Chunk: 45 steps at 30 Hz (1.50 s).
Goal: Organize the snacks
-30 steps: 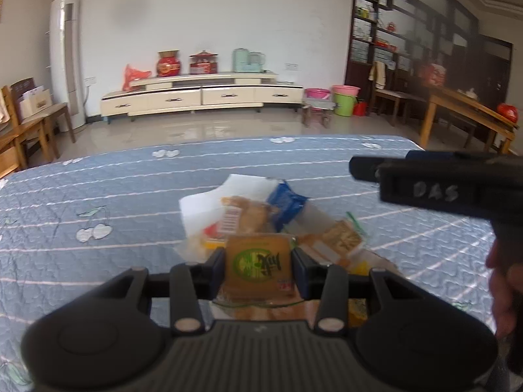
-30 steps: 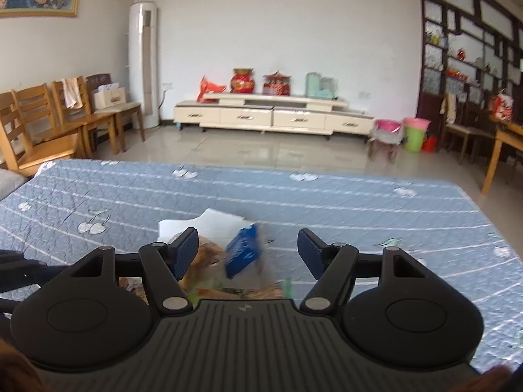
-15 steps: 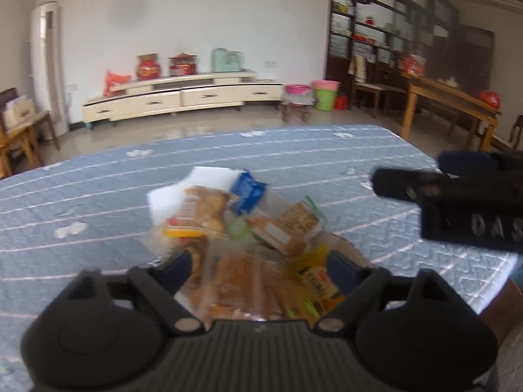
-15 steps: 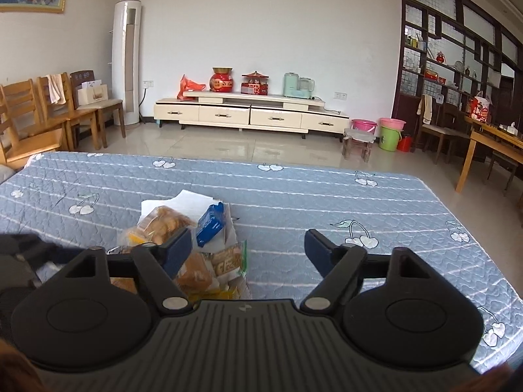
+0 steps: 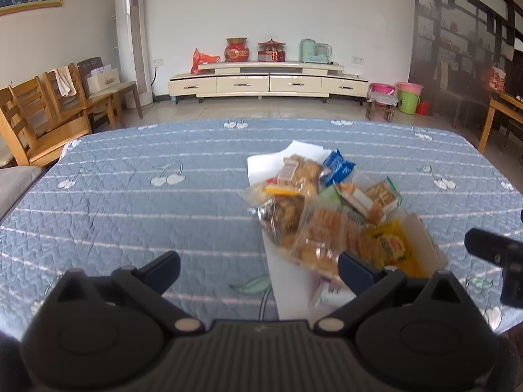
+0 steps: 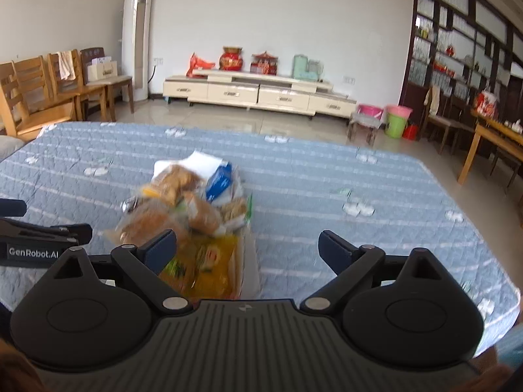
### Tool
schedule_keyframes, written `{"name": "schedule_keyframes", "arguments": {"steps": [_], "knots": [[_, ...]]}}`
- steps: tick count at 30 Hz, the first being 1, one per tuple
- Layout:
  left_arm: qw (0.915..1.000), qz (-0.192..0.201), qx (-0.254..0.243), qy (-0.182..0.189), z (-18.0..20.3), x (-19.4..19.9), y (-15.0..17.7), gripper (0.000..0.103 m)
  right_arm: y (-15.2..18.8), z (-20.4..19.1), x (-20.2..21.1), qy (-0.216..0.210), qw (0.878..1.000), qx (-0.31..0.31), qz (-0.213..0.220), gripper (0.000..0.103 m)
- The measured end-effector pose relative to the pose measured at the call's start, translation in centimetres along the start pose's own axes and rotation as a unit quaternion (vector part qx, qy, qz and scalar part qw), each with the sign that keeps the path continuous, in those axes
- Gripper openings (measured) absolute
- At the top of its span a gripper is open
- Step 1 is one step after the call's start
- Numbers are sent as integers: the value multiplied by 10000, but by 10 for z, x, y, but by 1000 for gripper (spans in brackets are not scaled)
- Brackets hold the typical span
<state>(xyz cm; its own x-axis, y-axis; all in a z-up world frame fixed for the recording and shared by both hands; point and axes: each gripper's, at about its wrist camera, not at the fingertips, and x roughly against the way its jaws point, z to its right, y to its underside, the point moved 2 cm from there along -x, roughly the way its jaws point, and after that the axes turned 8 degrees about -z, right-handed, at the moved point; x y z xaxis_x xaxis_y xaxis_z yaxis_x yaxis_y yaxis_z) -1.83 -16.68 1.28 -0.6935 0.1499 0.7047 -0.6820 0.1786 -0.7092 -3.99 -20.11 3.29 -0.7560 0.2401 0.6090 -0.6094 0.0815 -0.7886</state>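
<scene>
A: Item one, cardboard box (image 5: 421, 232). Where is it?

B: On the blue quilted bench (image 5: 163, 202), right of the middle in the left wrist view. Its long axis runs from the near edge away toward the far cabinet (image 5: 268, 81), and its open top faces up.

A: Contents?

B: Heaped snack packets (image 5: 313, 215), overflowing. A blue packet (image 5: 338, 166) lies at the box's far end, a yellow packet (image 5: 392, 245) at its near end, and clear bags of biscuits (image 5: 323, 232) between them. A white sheet (image 5: 294, 153) shows behind the far end.

A: Left gripper (image 5: 258, 266)?

B: Jaws released; they have just been opening wide, with nothing between them. Its right finger stands just before the box's near left corner.

A: Right gripper (image 6: 246, 248)?

B: Jaws likewise released, just opened, empty. The box's near end sits beside its left finger.

A: Progress?

B: I judge it late. Every packet in view is in or on the box, and none lies loose on the bench. What is left, if anything, is settling the heap, since several packets stick out over the rim at odd angles.
</scene>
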Motion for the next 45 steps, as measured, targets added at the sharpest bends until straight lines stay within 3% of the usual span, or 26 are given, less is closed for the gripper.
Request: {"name": "schedule_keyframes", "arguments": {"steps": [10,45], "knots": [[9999,3,-102,-15,5,5,10,102,23,-13,-11,-156,9987,144,-474,103],[9998,-208,17,54,-1,-5,11,102,28,-31,-19,-353,9965,419,-630,103]]}}
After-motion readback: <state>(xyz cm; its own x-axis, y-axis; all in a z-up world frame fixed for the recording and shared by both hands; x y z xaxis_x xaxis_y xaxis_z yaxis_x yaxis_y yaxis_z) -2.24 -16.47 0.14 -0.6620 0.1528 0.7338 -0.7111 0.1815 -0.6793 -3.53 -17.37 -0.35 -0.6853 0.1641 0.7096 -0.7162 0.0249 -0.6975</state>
